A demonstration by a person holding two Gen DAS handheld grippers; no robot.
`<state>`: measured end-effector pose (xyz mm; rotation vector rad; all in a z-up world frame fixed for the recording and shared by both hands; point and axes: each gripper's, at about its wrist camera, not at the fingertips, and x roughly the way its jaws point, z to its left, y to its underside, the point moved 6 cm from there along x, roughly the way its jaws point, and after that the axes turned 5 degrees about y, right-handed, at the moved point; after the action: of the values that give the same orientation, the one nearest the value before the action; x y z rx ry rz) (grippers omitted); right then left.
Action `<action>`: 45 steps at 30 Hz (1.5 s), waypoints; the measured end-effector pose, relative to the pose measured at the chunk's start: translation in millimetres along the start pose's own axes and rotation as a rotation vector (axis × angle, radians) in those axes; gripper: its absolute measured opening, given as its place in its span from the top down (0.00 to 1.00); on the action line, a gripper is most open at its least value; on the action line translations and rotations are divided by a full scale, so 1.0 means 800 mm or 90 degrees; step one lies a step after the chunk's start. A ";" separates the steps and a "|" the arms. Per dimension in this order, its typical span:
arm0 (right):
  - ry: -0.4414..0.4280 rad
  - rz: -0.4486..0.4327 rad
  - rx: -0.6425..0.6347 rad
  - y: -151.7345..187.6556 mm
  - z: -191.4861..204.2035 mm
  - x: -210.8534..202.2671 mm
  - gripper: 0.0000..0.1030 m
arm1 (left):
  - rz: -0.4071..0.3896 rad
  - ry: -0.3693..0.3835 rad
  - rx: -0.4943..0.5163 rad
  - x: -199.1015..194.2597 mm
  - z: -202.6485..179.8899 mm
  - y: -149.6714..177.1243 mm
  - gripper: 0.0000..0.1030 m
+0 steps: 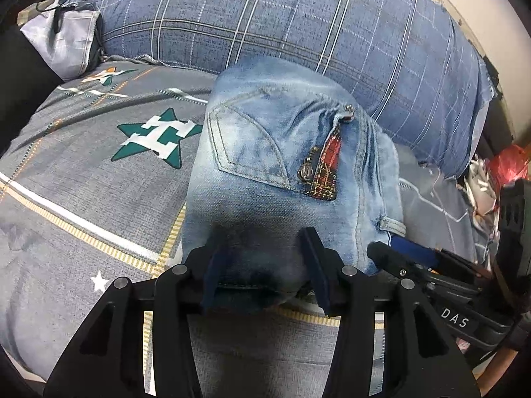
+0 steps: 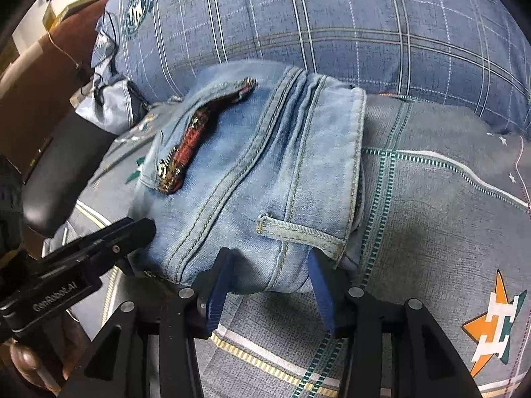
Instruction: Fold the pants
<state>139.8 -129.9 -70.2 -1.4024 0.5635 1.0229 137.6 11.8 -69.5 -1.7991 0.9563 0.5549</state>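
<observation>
Fingers of the left gripper (image 1: 265,265) stand apart at the near edge of the folded jeans (image 1: 285,165), the denim's near fold bulging between them, though whether the pads press on the cloth cannot be told from either view. Beside it, the right gripper (image 2: 270,282) also has its blue-padded fingers (image 2: 217,295) spread, the near right corner of the bundle lying between them just under a belt loop (image 2: 298,232); contact there is likewise unclear. Each gripper shows in the other's view: the right one comes in from the right edge of the left wrist view, its tip just beside the denim, and the left one comes in from the left of the right wrist view. A person's fingers (image 2: 30,364) curl around the left handle at the bottom left corner. The jeans lie as a compact pale-blue bundle on a grey bedsheet (image 1: 83,205) printed with green and orange stars, a pocket and an open zipper with red plaid lining (image 1: 327,165) facing up. Beyond the bundle lies a blue plaid duvet (image 1: 298,26), touching its far edge, with a light grey pillow (image 1: 69,39) to the far left and red and white clutter (image 1: 504,165) at the far right
</observation>
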 end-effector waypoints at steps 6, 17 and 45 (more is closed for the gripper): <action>0.013 -0.019 -0.006 0.001 0.006 -0.006 0.56 | -0.005 -0.008 -0.009 -0.004 0.004 -0.002 0.54; 0.016 -0.001 0.007 0.007 -0.001 0.005 0.56 | -0.005 -0.061 0.028 0.001 0.006 0.007 0.54; 0.068 -0.160 0.026 0.019 0.012 -0.068 0.55 | -0.167 -0.075 0.098 -0.085 -0.008 0.016 0.28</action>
<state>98.4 -135.6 -31.3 -1.4565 0.4694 0.7359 87.0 27.6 -24.0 -1.7004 0.6512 0.4055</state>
